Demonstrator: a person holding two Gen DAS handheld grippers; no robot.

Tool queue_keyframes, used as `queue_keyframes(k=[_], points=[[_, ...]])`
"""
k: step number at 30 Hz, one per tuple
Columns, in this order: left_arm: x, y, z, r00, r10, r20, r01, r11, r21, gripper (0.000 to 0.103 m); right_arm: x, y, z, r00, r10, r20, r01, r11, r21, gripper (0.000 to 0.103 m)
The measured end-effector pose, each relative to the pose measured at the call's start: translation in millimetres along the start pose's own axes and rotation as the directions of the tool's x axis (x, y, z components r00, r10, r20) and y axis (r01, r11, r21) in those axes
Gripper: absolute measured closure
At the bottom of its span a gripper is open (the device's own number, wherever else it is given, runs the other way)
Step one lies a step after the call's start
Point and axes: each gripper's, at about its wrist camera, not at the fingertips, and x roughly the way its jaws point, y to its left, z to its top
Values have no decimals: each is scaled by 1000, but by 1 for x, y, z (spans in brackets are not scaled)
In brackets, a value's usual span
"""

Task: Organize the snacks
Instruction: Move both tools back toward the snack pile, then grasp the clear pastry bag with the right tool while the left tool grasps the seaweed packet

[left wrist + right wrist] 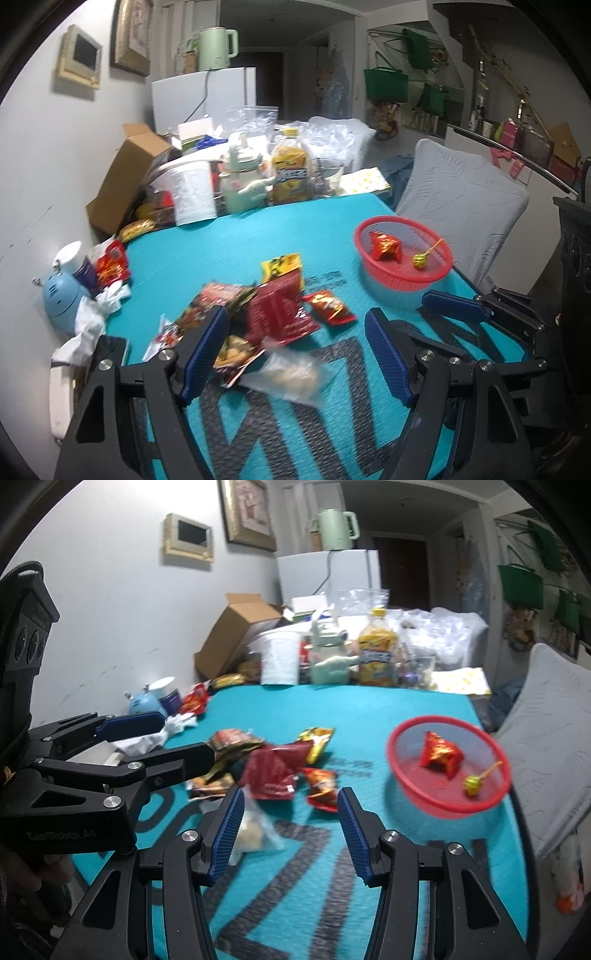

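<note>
A pile of snack packets lies mid-table on the teal mat: a dark red packet [280,310], a yellow one [280,264], a small red-orange one [328,306] and a clear bag [291,376]. My left gripper [297,321] hovers open just short of the pile, its pads touching nothing. To the right stands a red basket [360,245] holding a red packet [386,247] and a lollipop [420,259]. My right gripper [291,795] is open and empty, near the small red-orange packet [321,784], left of the basket [391,753]. The left gripper [188,736] shows beside it.
The far end of the table is crowded: a juice bottle [290,171], a white tub [194,192], a cardboard box [122,184]. A blue alarm clock [59,295] and crumpled tissue [96,314] sit by the left wall. A grey-cushioned chair [461,199] stands beyond the right edge.
</note>
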Motion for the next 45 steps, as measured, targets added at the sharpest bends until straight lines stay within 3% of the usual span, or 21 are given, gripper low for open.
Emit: queue_keyframes(k=[12, 19, 30, 40, 43, 45], points=[[4, 44, -19, 998, 45, -40, -47, 997, -60, 27, 40, 33, -2, 993, 87, -78, -91, 995, -49, 38], [12, 67, -29, 998, 34, -60, -42, 991, -129, 27, 66, 41, -4, 984, 121, -133, -129, 990, -54, 30], [44, 96, -53, 990, 31, -139, -64, 969, -239, 27, 113, 40, -12, 959, 146, -244, -168, 983, -69, 27], [66, 108, -66, 981, -1, -192, -59, 951, -305, 27, 150, 35, -24, 922, 167, -350, -202, 977, -64, 23], [72, 109, -64, 980, -8, -201, -55, 950, -307, 27, 152, 35, -26, 919, 176, -352, -211, 975, -64, 24], [76, 109, -62, 979, -18, -203, -47, 949, -311, 27, 153, 35, -26, 918, 182, -353, -218, 974, -62, 30]])
